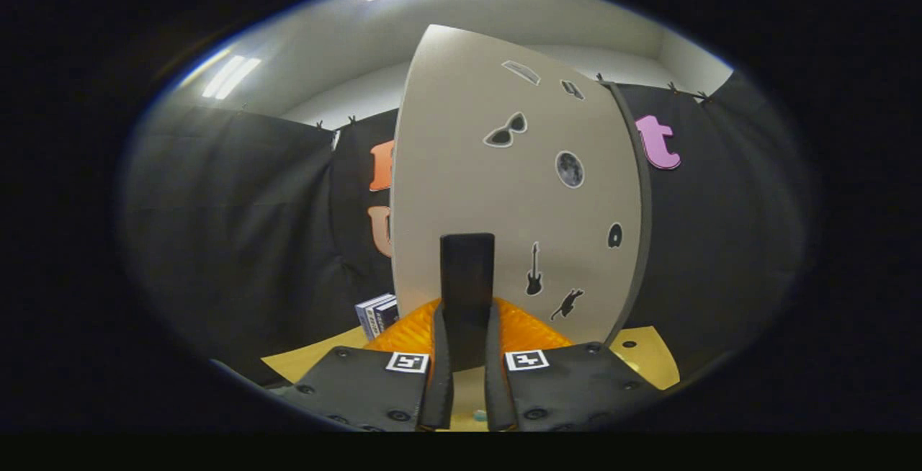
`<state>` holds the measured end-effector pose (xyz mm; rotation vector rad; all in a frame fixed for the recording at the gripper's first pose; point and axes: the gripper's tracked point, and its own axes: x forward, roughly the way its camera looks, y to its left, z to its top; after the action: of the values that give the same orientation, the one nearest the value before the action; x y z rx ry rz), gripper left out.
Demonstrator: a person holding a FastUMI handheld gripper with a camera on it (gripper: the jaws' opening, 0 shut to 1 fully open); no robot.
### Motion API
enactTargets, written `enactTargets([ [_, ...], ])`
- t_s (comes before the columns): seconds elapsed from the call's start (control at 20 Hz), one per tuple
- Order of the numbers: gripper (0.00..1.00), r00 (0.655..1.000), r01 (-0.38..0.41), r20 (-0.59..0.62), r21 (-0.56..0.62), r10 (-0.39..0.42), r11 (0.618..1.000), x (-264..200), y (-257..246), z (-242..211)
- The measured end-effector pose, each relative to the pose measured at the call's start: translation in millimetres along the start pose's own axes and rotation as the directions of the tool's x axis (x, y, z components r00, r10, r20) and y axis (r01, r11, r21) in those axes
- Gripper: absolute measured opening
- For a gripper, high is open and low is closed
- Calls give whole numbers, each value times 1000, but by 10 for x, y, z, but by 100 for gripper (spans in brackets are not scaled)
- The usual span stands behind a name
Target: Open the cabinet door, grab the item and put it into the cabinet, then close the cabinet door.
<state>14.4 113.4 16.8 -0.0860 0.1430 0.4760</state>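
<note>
Hand-held gripper [467, 327] clamps dark item [467, 276] before cabinet [461, 168].

The tongs [467, 356] stand close on either side of a dark upright block [467, 276]; whether both press it cannot be told. The block's foot is hidden between them. The cabinet [504, 190] base is masked by the block and an orange item [529, 330]. Boxes [377, 314] by the cabinet are partly hidden, their print too small. The worktop [652, 356] is largely covered.
</note>
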Motion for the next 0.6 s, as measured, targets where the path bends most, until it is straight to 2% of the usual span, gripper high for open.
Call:
enactTargets([
  [0.35,25,995,99,9,-9,-99,995,-609,-555,55],
  [0.6,24,987,163,20,-18,-162,987,-731,-716,44],
])
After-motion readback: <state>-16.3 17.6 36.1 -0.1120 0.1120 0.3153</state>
